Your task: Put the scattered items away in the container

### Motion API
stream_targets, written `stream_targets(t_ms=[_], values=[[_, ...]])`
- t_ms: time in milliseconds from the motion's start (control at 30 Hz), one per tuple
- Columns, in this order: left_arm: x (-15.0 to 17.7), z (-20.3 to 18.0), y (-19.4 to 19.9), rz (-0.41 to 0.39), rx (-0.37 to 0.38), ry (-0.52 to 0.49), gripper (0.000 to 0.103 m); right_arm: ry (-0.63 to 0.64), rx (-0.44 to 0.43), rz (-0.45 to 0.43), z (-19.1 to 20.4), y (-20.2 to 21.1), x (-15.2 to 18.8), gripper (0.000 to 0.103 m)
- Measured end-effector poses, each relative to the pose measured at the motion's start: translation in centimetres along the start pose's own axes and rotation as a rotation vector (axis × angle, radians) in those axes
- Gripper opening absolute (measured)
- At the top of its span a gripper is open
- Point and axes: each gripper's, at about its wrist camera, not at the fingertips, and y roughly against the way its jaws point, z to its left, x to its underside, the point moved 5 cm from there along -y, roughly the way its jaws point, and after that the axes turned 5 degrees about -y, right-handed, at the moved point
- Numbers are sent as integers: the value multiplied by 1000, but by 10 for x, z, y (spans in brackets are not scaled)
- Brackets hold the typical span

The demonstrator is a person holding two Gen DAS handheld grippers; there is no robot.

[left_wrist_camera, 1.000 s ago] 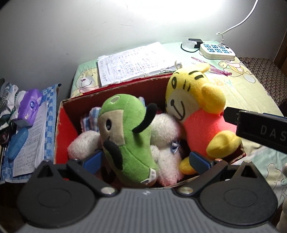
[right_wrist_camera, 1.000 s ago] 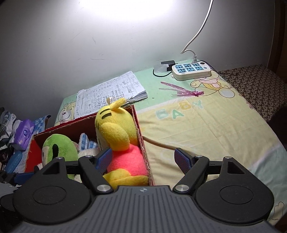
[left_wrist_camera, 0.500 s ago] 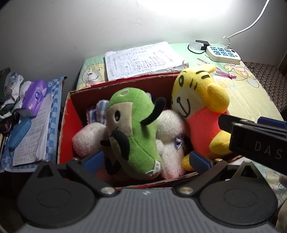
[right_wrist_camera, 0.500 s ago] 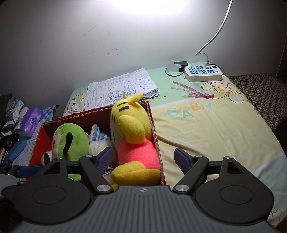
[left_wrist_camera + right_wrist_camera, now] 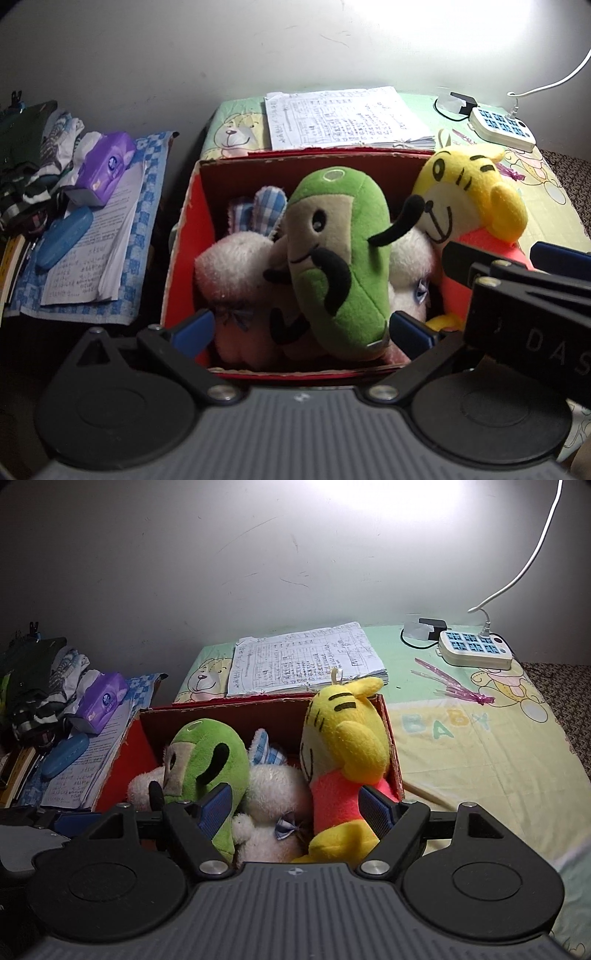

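Red cardboard forms the box that serves as the container, and it sits on a pale bedsheet printed with bears and the word BABY. Inside the box, a green plush toy lies on top in the middle, leaning over a white fluffy plush with a blue checked ear. A yellow tiger plush in a pink-orange shirt sits upright against the box's right wall, its head rising above the rim.

Left gripper hangs above the box's near edge with its blue-padded fingers spread wide on either side of the green plush toy, grasping nothing. Right gripper hovers just beside it, over the near right corner of the box; its fingers are also parted, one in front of the green toy and the other in front of the tiger's shirt, with no grip on either.

Behind the box lies a stack of handwritten papers, touching its far wall. Farther right of the box, well apart, a white power strip rests on the sheet with a pink tinsel wand near it. Left of the box, on a blue checked cloth, sit a purple tissue pack and a blue case.
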Motion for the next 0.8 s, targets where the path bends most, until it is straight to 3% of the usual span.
stream_targets(t_ms=[400, 800], values=[[-1, -4, -14, 61, -16, -25, 103, -13, -25, 69, -4, -20, 4, 78], [5, -6, -18, 62, 1, -10, 103, -20, -49, 58, -9, -16, 6, 71]])
